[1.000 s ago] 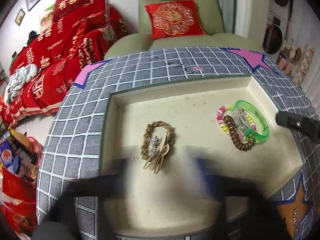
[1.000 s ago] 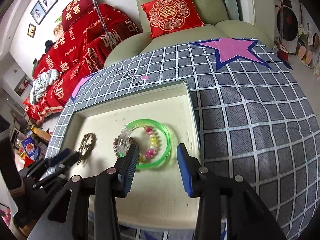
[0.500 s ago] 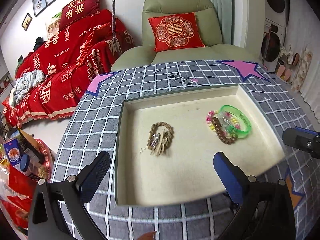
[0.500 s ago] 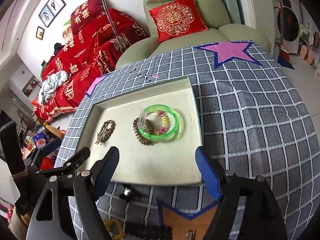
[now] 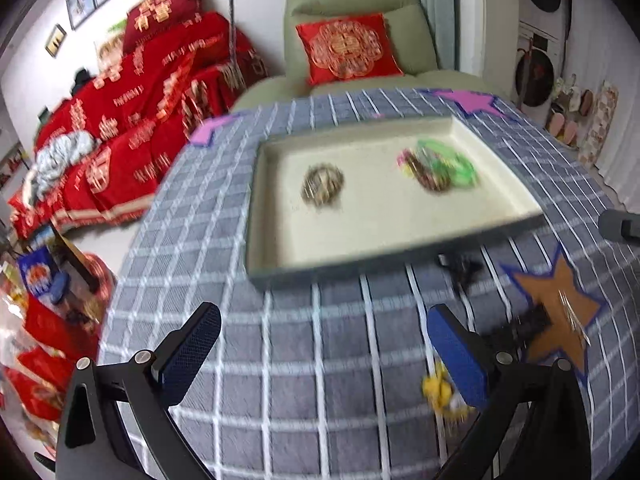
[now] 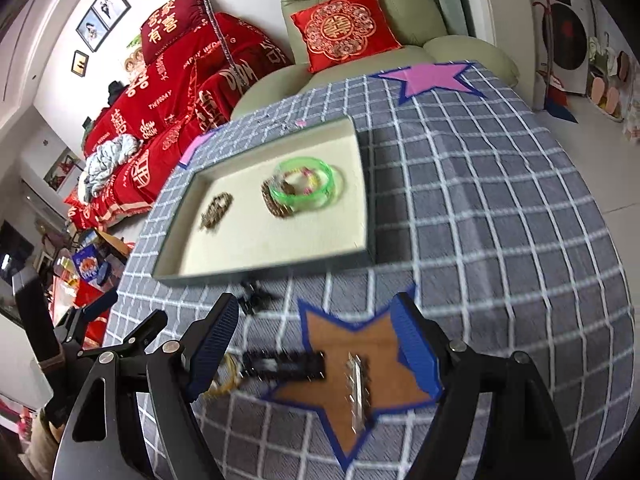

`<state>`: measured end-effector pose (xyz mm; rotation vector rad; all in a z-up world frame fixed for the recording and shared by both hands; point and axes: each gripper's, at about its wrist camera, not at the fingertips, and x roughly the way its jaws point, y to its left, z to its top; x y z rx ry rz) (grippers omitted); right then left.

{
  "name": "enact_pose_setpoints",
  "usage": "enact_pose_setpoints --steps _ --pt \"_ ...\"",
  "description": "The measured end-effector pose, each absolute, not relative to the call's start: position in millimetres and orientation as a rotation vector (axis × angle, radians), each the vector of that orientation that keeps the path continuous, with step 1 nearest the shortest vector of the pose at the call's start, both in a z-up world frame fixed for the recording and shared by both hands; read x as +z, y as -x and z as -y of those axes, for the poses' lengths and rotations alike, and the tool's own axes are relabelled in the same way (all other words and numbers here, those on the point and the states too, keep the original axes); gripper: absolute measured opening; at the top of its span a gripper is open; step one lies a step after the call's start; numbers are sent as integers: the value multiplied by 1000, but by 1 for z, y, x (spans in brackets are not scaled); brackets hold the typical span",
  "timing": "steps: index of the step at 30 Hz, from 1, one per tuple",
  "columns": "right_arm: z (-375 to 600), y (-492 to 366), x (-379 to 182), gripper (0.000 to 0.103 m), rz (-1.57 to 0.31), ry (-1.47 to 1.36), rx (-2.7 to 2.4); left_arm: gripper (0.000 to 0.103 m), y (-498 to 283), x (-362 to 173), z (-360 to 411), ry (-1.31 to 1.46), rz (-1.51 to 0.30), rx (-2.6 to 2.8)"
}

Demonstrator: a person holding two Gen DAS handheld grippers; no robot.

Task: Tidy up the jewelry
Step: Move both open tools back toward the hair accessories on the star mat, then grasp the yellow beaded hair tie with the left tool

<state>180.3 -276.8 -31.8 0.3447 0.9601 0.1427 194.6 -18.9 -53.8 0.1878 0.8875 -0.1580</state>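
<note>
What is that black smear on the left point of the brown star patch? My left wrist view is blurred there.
Observer: A long black toothed clip, lying across that point of the brown star.
Operator: Anything else on the star?
Observer: A silvery toothed clip, lying lengthwise near its middle.
Operator: Is the right claw holding anything?
Observer: No. The right claw is open, with nothing gripped.
</note>
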Motion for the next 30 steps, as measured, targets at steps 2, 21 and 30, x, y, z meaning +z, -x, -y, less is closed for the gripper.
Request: enact_pose_setpoints --steps 2,21,30 --pt "280 -171 -36 81 -970 -334 129 103 -186 -60 18 -184 -905 -171" --pt "286 -121 -84 81 -1071 -288 49 103 -170 -86 24 -136 -987 -231" --pt "275 -125 -89 81 -1079 -218 12 97 -176 -92 44 -211 -1009 -286"
